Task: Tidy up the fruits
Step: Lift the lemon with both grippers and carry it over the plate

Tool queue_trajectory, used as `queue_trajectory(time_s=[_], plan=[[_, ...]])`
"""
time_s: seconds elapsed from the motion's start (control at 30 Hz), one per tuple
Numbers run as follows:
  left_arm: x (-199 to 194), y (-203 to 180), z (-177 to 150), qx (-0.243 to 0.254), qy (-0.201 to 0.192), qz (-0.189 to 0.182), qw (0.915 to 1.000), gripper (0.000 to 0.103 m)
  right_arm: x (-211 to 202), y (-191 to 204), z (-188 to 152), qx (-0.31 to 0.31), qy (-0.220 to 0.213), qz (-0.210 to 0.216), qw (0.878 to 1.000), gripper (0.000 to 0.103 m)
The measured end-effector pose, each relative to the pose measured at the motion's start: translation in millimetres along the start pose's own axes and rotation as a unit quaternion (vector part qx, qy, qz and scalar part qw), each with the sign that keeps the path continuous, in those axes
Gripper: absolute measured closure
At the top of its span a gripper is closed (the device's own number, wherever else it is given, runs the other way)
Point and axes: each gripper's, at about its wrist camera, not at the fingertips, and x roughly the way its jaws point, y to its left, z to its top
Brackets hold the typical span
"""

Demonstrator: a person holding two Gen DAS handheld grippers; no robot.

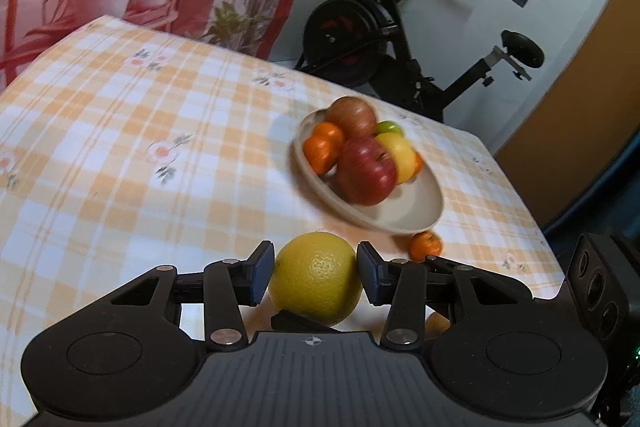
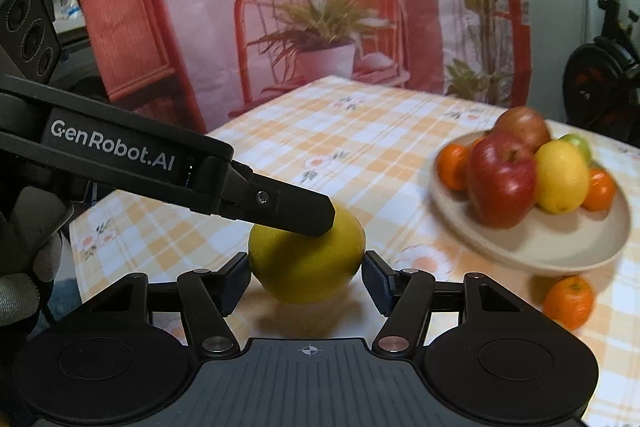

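Observation:
A large yellow citrus fruit (image 1: 316,277) sits between the pads of my left gripper (image 1: 316,277), which are shut on it. In the right wrist view the same fruit (image 2: 304,263) also sits between the pads of my right gripper (image 2: 306,277), and the left gripper's finger (image 2: 288,207) crosses over its top. A beige bowl (image 1: 412,215) holds two red apples, a lemon, a green fruit and small oranges. It also shows in the right wrist view (image 2: 560,247). One small orange (image 1: 426,245) lies on the cloth beside the bowl, also seen from the right wrist (image 2: 568,301).
The table carries a yellow checked cloth (image 1: 140,147). A printed backdrop (image 2: 320,7) hangs behind it. An exercise bike (image 1: 400,39) stands past the table's far edge. The table's right edge (image 1: 532,227) is near the bowl.

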Motion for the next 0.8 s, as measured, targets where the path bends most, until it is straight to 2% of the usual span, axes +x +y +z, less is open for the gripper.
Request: queue_trajectory(time_s=[0.33,0.6,0.8], plan=[[26.4,-62.0,35.3,0.07,0.001,-0.029,0.9971,0.055,-39.2,-53.6,24.0,0.019,-0.034,-0.042,0.998,0.046],[70.3,-90.6,50.4,0.089,0.032,-0.048,0.9944,0.055,-49.5,-105.5,26.2,0.03,-0.024,-0.074,0.997,0.046],[95.9,-103.0,56.8,0.095,0.054,-0.047,0.9929,0.055,-43.7,-134.6,23.1,0.044,-0.014,-0.086,0.995,0.046]])
